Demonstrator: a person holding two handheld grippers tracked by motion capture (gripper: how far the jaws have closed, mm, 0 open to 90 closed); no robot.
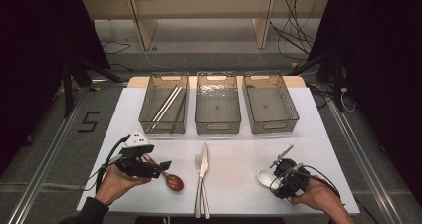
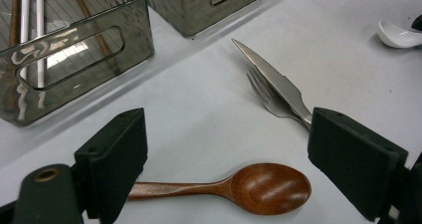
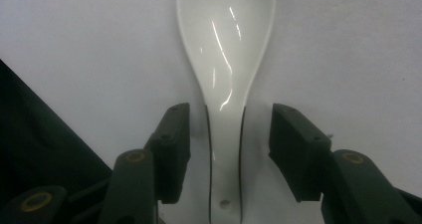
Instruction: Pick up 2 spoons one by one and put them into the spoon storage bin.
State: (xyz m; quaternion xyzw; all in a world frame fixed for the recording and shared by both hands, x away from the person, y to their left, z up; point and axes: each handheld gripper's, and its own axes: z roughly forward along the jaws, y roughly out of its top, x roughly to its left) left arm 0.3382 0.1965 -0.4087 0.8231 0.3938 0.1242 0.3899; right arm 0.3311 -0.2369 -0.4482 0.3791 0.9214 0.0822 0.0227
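jaws astride white spoon (image 3: 226, 59), "5" (image 1: 88, 122) on floor

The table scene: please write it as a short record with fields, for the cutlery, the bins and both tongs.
left tongs: open, jaws either side of the wooden spoon, not touching it
right tongs: open, astride the handle of the white spoon, gaps on both sides
table centre: knife and fork lying side by side
left bin: holds chopsticks
middle bin: empty
right bin: empty
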